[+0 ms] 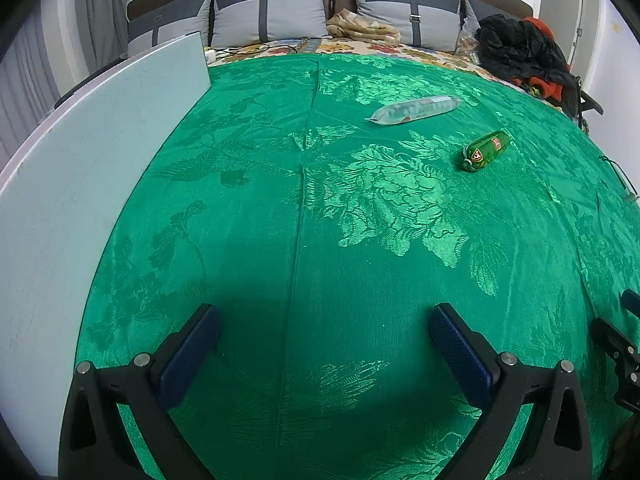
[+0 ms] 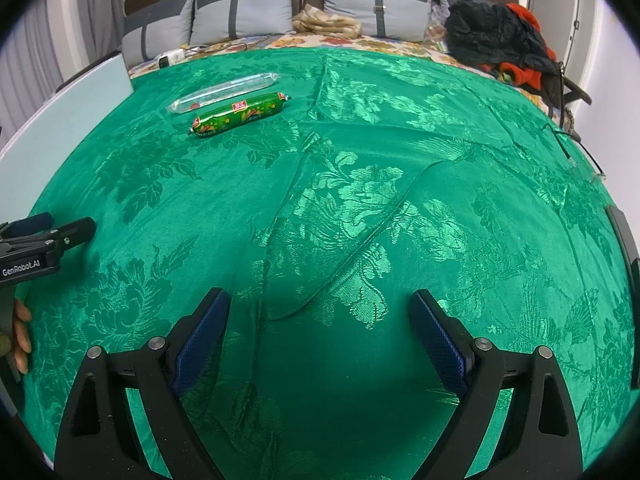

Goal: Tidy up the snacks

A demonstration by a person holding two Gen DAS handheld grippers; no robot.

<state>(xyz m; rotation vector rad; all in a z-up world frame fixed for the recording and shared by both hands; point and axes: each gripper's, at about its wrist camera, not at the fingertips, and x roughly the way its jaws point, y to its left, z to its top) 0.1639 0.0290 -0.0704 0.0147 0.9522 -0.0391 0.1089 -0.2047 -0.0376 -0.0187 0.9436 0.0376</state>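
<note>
Both grippers, left (image 1: 324, 320) and right (image 2: 322, 304), hover spread and empty, blue textured pads over glossy green floral brocade cloth (image 2: 360, 208). Farther off lie a green sausage-shaped snack (image 2: 239, 115), red-labelled, beside a clear tubular packet (image 2: 224, 90). "GenRobot.AI" marks the left gripper's body.

Cloth (image 1: 360, 220): green, floral, spread flat
Board (image 1: 80, 152): pale, at cloth's left edge
Pillows (image 1: 272, 12): grey, along headboard
Clothes (image 1: 516, 48): black and orange heap, far right
Cable (image 2: 568, 140): right edge
</note>
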